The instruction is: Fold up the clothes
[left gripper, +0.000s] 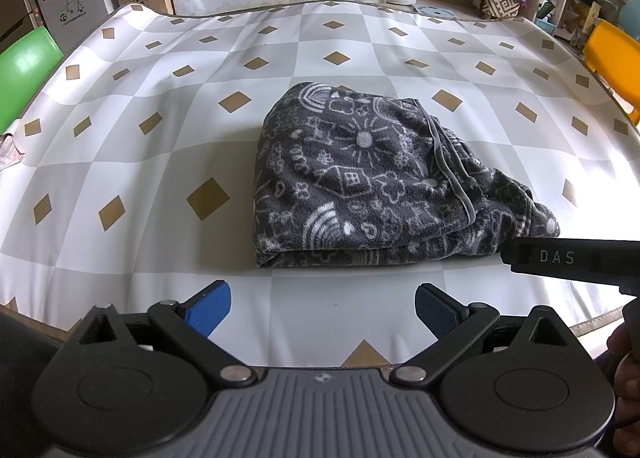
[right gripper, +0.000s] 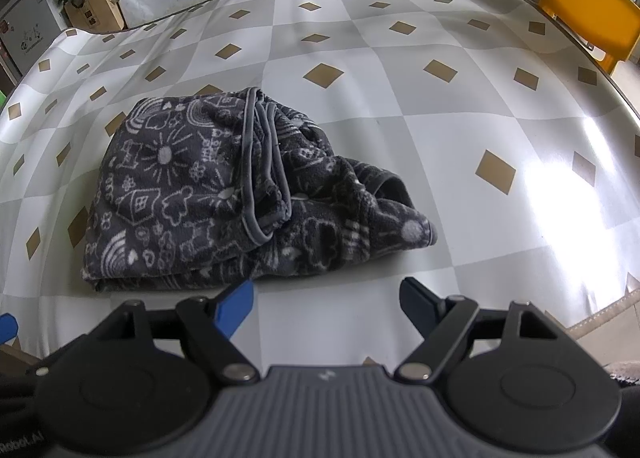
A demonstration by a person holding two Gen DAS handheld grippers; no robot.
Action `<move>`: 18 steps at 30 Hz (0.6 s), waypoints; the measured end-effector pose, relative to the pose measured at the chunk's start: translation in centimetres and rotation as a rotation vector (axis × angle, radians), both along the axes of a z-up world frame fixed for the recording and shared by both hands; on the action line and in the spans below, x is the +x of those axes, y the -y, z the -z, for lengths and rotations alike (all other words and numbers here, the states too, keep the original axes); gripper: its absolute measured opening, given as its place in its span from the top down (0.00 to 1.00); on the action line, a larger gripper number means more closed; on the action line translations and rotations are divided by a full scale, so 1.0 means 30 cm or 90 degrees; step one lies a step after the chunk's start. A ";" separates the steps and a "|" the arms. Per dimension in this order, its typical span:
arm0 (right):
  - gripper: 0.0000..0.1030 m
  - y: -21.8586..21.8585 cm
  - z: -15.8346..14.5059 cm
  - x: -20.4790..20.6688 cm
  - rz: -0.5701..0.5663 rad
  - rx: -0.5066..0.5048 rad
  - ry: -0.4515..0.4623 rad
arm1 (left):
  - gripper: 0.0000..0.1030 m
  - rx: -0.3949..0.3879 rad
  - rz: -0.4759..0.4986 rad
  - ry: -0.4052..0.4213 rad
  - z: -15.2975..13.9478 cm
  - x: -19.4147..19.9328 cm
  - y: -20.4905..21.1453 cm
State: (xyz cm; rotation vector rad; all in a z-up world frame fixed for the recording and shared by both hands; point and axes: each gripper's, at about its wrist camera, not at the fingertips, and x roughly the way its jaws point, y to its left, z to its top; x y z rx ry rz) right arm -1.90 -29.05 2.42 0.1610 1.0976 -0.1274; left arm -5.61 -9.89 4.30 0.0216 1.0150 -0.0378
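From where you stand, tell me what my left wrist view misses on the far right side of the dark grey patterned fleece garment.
Observer: The dark grey patterned fleece garment ends in a loose open cuff, lying flat on the checked tablecloth.
Operator: Report the right gripper.
Observer: The right gripper is open and empty, short of the garment's near edge.
Operator: Check the trim.
Observer: The grey piped trim doubles into two looping bands.
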 end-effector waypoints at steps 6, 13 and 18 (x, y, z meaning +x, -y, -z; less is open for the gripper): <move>0.23 0.002 0.000 0.001 0.001 0.001 0.000 | 0.04 0.000 0.001 0.001 -0.002 -0.002 0.003; 0.23 0.002 0.000 0.000 0.001 0.000 -0.001 | 0.04 0.000 0.001 0.001 -0.003 -0.002 0.002; 0.23 0.002 -0.001 0.000 0.002 0.000 -0.002 | 0.04 0.000 0.002 0.001 -0.003 -0.004 0.005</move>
